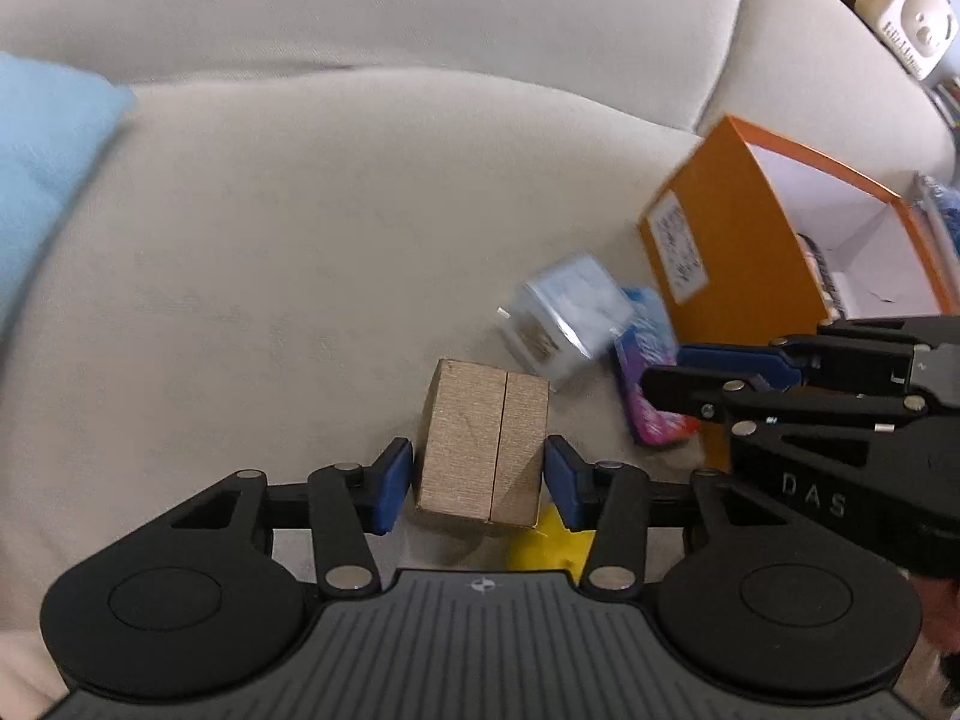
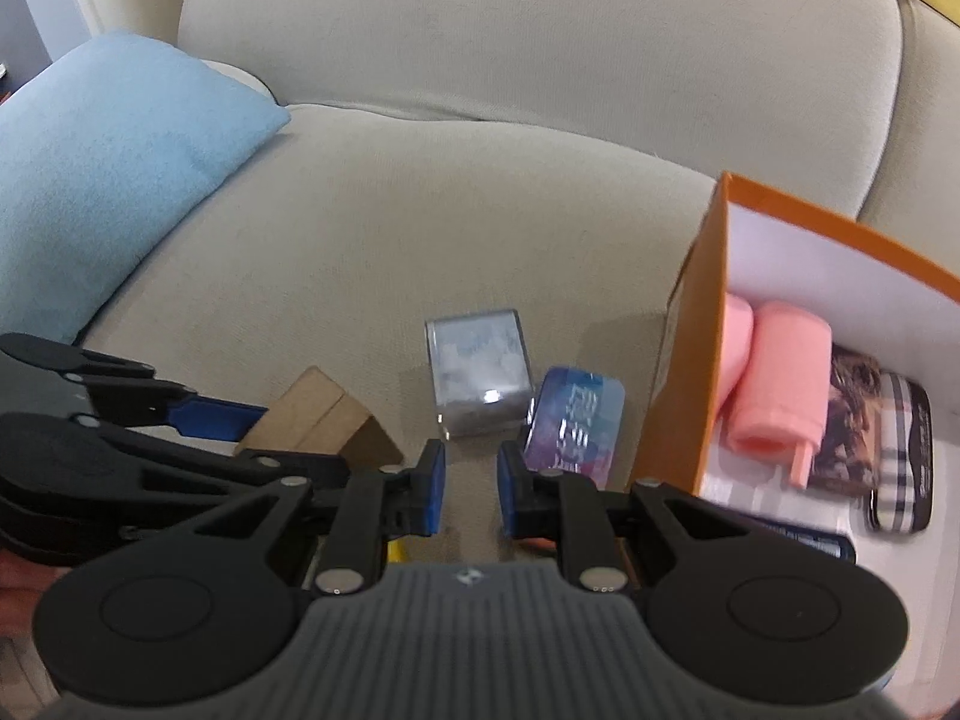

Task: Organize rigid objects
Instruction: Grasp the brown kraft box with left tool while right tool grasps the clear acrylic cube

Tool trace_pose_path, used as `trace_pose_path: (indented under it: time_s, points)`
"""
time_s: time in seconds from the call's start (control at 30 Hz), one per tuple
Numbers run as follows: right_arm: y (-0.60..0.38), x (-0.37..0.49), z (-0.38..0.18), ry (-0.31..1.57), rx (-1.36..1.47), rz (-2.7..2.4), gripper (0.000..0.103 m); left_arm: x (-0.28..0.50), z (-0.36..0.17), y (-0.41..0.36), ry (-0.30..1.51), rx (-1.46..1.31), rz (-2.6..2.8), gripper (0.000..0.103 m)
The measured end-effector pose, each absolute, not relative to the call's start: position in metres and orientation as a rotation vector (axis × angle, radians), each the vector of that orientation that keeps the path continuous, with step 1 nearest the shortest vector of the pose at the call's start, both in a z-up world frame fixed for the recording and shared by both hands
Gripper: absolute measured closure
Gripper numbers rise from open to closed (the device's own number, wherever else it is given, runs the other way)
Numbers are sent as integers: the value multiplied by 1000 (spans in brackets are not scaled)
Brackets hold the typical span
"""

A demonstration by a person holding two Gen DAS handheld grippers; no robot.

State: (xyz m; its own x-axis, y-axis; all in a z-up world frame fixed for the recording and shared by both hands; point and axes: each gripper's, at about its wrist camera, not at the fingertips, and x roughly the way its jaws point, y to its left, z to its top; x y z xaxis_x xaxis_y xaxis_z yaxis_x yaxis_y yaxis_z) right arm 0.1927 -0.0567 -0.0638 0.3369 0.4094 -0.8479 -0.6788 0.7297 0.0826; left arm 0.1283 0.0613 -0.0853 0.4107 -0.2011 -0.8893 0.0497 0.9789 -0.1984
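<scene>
Sofa seat (image 1: 270,252): we straddle cardboard box (image 1: 486,450) with left gripper (image 1: 480,480), pads half-open, not quite gripping. Right gripper (image 2: 471,489) nearly closed, empty. Next, we judge: squeeze, lift toward orange box (image 1: 720,240).

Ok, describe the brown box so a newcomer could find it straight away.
Start at the orange box standing on the beige sofa seat. Going away from it you pass a purple-blue pack, then a clear cube, then the brown box. It alone is plain cardboard, with a seam down the middle, and sits between the left tool's blue pads.
</scene>
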Motion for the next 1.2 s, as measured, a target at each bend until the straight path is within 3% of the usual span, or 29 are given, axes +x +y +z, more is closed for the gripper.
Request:
trace_pose_path:
  time_s: [0.07,0.13,0.37,0.47,0.7,0.77,0.9,1.2]
  points:
    - [-52,197,-62,988,-325,734,79,134,-77,69,1109,-116,-141,49]
    - [-45,204,-63,976,-338,737,60,142,-71,75,1081,-48,-116,49]
    - [-20,224,-73,987,-375,744,60,161,-87,83,1055,232,-23,49]
    - [-17,226,-78,1008,-376,749,51,154,-89,75,1025,297,-27,49]
    - [-19,226,-79,1024,-385,747,50,141,-85,59,1044,310,-69,47]
    - [-21,225,-79,1026,-387,745,50,142,-83,60,1037,267,-81,39]
    - [-16,226,-81,1033,-390,747,50,141,-79,68,1037,169,-125,33]
    - [-24,232,-80,1055,-399,753,50,141,-80,71,1055,87,-158,31]
